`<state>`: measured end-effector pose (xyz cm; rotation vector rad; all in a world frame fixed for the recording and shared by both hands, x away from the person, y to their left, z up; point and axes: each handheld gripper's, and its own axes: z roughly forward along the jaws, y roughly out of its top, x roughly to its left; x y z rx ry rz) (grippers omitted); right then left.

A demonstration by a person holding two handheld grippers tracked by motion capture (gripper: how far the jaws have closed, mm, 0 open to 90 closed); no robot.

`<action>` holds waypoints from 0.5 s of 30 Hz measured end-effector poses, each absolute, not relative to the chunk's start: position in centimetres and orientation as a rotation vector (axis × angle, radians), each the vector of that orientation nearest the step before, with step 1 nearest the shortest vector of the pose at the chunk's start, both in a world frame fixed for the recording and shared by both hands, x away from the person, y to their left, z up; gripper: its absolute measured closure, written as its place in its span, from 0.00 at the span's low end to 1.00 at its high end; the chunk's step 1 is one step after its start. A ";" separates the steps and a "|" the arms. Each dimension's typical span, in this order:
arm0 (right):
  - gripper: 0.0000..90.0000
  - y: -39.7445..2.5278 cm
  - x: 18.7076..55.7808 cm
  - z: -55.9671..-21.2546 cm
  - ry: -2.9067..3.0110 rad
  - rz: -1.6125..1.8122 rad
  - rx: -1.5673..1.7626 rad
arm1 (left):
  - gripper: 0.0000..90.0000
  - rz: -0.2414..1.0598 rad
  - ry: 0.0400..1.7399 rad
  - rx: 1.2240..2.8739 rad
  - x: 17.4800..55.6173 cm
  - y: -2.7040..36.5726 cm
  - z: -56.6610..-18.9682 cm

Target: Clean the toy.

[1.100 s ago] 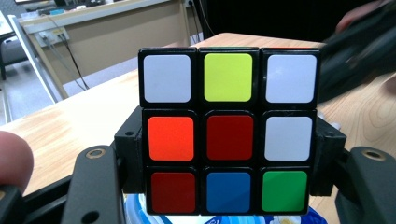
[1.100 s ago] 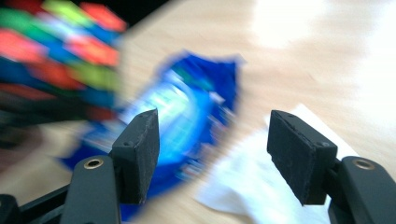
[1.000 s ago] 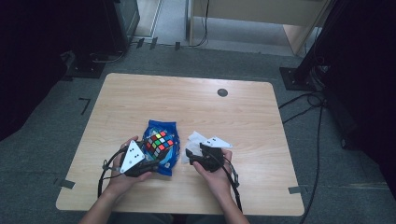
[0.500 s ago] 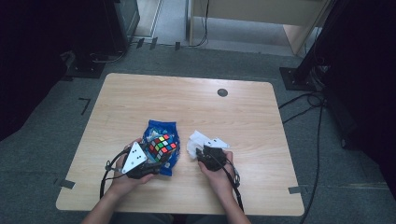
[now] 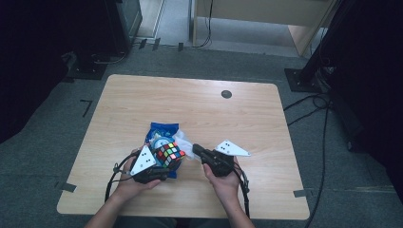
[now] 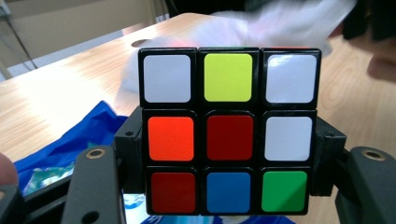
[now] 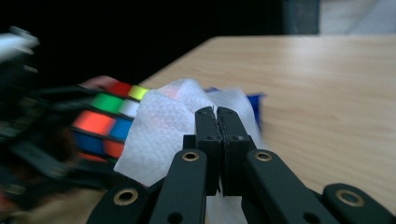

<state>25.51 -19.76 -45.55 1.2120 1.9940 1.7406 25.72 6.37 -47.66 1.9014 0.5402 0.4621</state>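
My left gripper is shut on a colourful puzzle cube, holding it just above a blue packet near the table's front. In the left gripper view the cube sits clamped between the two black jaws, its face showing white, yellow, orange, red, blue and green squares. My right gripper is shut on a white tissue and holds it against the cube's right side. In the right gripper view the tissue drapes over the closed jaws, with the cube blurred at the left.
The wooden table has a small dark round hole near its far edge. Black cables run across the grey floor on the right. A wooden cabinet stands beyond the table.
The right gripper has carried the tissue left until it meets the cube. The left gripper has shifted the cube slightly right and nearer to me.
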 end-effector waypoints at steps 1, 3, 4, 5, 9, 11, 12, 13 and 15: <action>0.99 -19.4 25.3 -45.1 2.006 1.761 1.186 | 0.38 0.457 0.533 1.904 25.6 6.2 -47.7; 0.99 -18.8 25.1 -44.7 2.030 1.794 1.170 | 0.38 0.450 0.509 1.917 25.3 5.8 -47.6; 0.99 -18.5 25.0 -44.6 2.043 1.810 1.185 | 0.38 0.444 0.497 1.920 25.1 5.6 -47.6; 0.99 -18.3 25.0 -44.6 2.047 1.819 1.198 | 0.38 0.439 0.484 1.923 25.0 5.3 -47.5; 0.99 -17.5 24.4 -44.2 2.080 1.871 1.205 | 0.38 0.438 0.484 1.933 24.6 4.7 -47.3; 0.99 -17.2 24.1 -43.7 2.107 1.896 1.168 | 0.38 0.437 0.492 1.928 24.7 4.8 -47.2; 0.99 -17.0 23.8 -43.5 2.126 1.908 1.136 | 0.38 0.441 0.499 1.922 24.8 4.9 -47.2; 0.99 -16.7 23.5 -43.2 2.148 1.901 1.099 | 0.38 0.442 0.503 1.918 24.9 5.0 -47.1; 0.99 -16.5 23.2 -42.9 2.147 1.869 1.072 | 0.38 0.452 0.494 1.910 24.8 5.3 -46.9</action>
